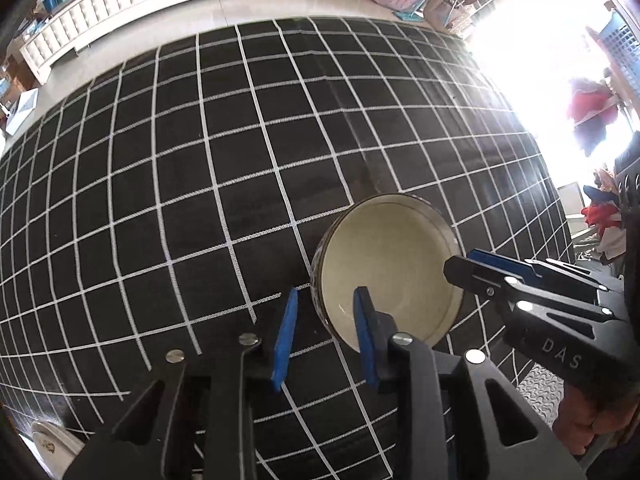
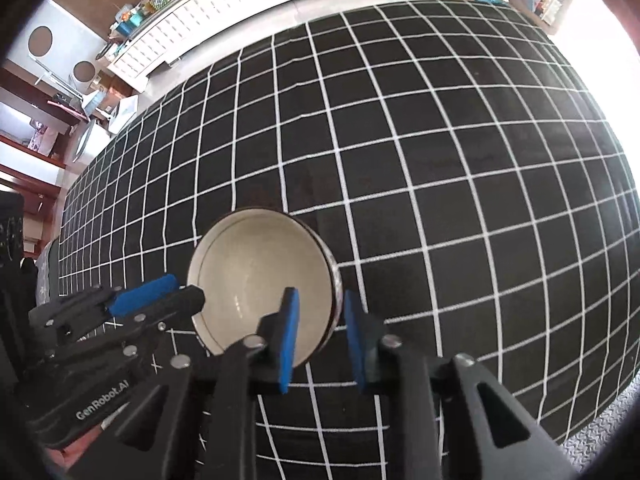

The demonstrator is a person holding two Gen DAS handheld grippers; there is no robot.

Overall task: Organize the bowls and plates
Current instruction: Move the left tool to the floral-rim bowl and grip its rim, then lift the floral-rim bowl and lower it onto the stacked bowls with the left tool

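A round ceramic bowl (image 1: 390,270) stood upright on the bench (image 1: 160,184), which was covered by a black woven cloth (image 2: 460,184) crossed with white stitched grid lines. The bowl was glazed cream and smooth inside, with a thin dark line under its lip and a dark patterned outer wall.

The left gripper (image 1: 326,330) pointed steeply down at the bowl's near left rim. Its flat blue rubber-like pads straddled the wall, one outside and one inside, with a gap visible on both sides, so the jaws were spread and not pressing.

The right gripper (image 2: 320,330) did likewise at the opposite rim: one blue pad over the cream inside, the other beyond the patterned wall, jaws parted. Both had matte black angular bodies with round silver screws.
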